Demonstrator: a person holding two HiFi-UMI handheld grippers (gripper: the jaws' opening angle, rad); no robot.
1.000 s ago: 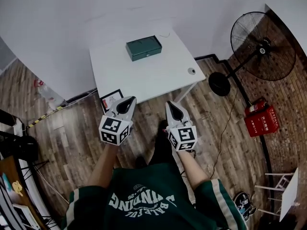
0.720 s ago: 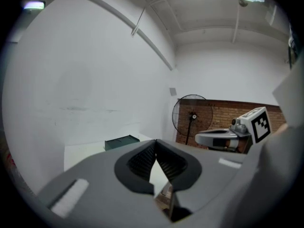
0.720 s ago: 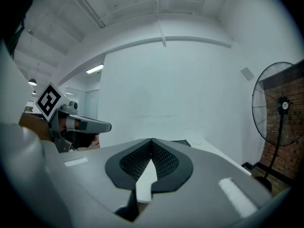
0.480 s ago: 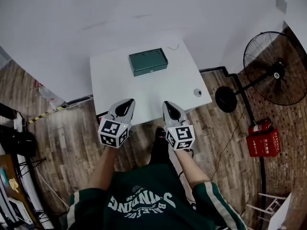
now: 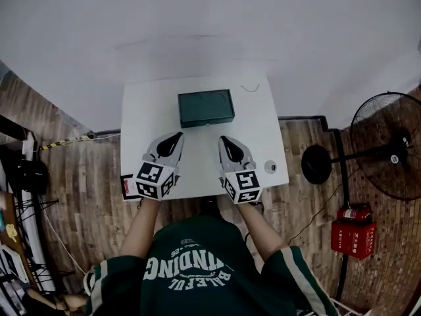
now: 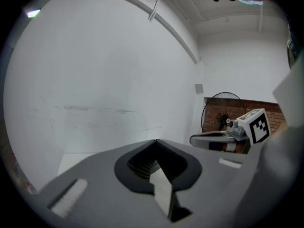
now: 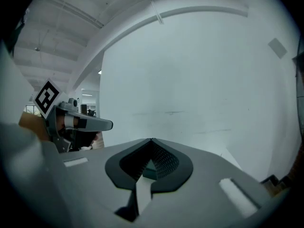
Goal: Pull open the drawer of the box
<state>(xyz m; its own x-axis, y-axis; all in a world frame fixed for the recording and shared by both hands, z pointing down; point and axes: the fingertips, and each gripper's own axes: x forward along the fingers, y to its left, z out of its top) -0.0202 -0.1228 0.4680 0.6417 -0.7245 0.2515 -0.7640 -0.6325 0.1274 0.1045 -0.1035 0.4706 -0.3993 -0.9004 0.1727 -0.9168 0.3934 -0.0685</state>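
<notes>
Box point(image 5: 206, 107) on the worktop point(image 5: 151, 110) is untouched, so the left tongs point(image 5: 175, 137) and right tongs point(image 5: 224, 140), both closed and empty, should be opened before its drawer point(image 5: 207, 121) is gripped.

Black fan point(image 5: 387, 147) stands near red extinguisher box point(image 5: 352, 237)

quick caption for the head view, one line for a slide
Left gripper and right gripper, both shut and empty, held above the white table short of the green box.

Green box point(image 5: 206, 107), apparently closed, on table point(image 5: 146, 120)
</notes>
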